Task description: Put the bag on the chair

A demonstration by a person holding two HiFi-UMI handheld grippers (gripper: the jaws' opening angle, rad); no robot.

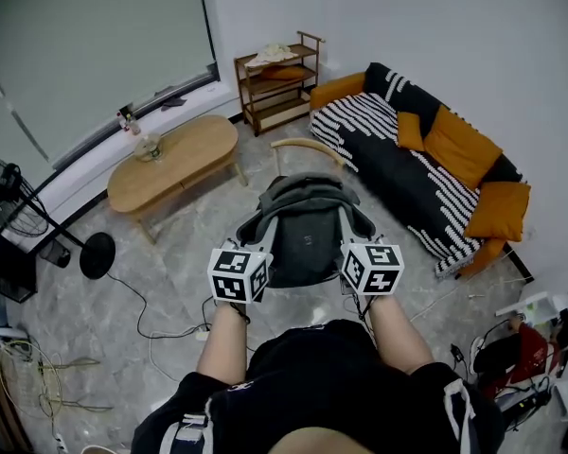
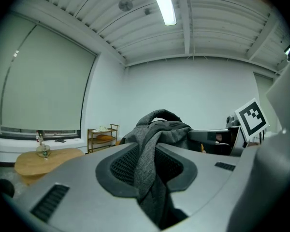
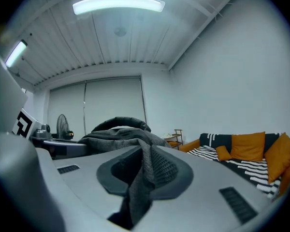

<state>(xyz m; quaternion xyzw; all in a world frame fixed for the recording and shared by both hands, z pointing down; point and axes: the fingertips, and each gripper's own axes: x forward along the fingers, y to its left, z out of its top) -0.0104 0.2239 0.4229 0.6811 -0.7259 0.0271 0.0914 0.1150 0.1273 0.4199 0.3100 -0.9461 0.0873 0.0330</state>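
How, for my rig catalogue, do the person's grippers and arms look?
The left gripper and right gripper have broad, smooth grey jaws with dark mesh-textured pads and small slotted grilles. Each carries a white cube printed with black square markers. The person wears black clothing with white trim; the forearms are unsleeved.

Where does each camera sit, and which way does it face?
Head view: on the head, looking down at bag, chair; forearms, left gripper, right gripper show.
Left gripper view: on that gripper, facing the window; jaws shut on bag.
Right gripper view: on that gripper, facing the sofa; jaws shut on bag.
Shared: bag, shelf.
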